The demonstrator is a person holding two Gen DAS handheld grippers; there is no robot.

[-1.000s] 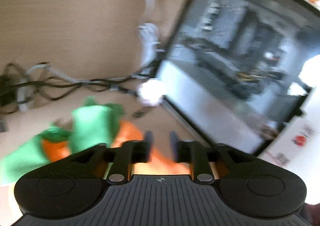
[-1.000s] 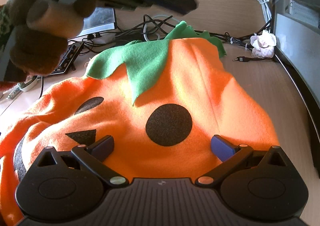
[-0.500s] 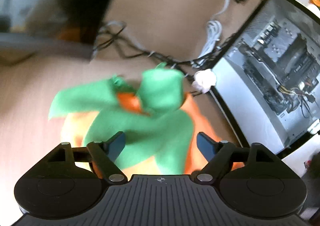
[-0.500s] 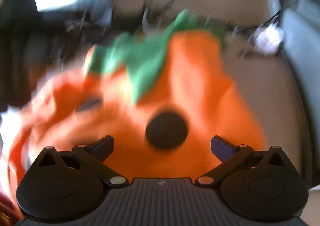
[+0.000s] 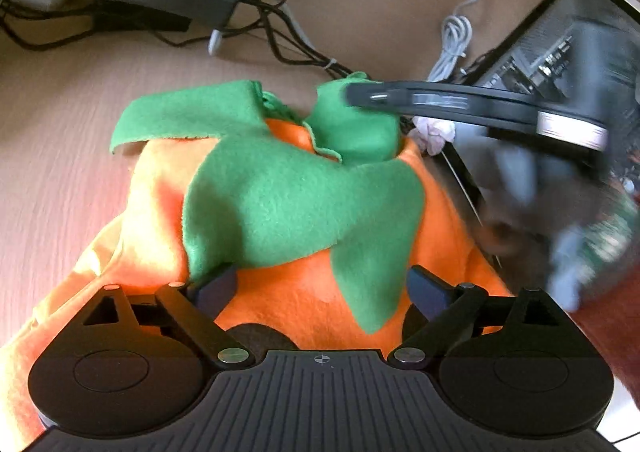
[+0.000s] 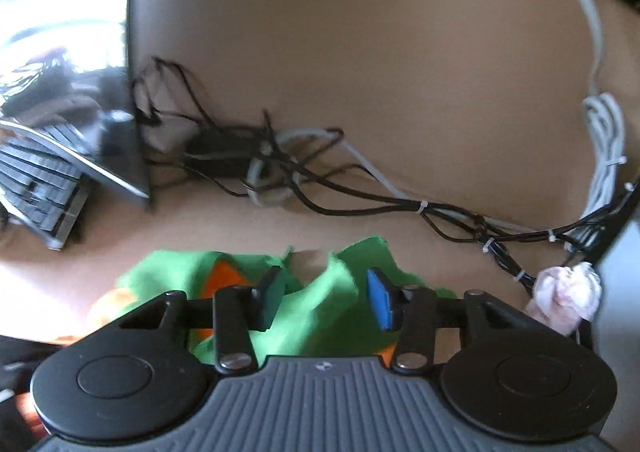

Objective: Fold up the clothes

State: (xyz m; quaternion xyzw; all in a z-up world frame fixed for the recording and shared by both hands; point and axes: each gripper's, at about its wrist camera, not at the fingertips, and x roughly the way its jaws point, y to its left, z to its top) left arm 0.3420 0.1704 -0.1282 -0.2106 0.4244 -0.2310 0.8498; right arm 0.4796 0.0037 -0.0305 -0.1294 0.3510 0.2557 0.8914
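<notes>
Your left gripper (image 5: 320,288), jaws wide and empty, hovers over the orange pumpkin garment (image 5: 304,292) spread on the desk (image 5: 60,140), its long axis running away from you, while your right gripper (image 6: 326,298), partly open, straddles the far green collar (image 6: 320,316).

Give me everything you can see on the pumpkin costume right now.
The pumpkin costume is orange fleece-like fabric with a green leaf-shaped collar of several pointed flaps, and dark round patches near the lower edge. It lies rumpled on the wooden desk, collar toward the tangled cables. The left gripper sits over it with jaws open, gripping nothing. The right gripper is over the green collar, jaws partly open; contact is unclear. A crumpled tissue lies beside it.
</notes>
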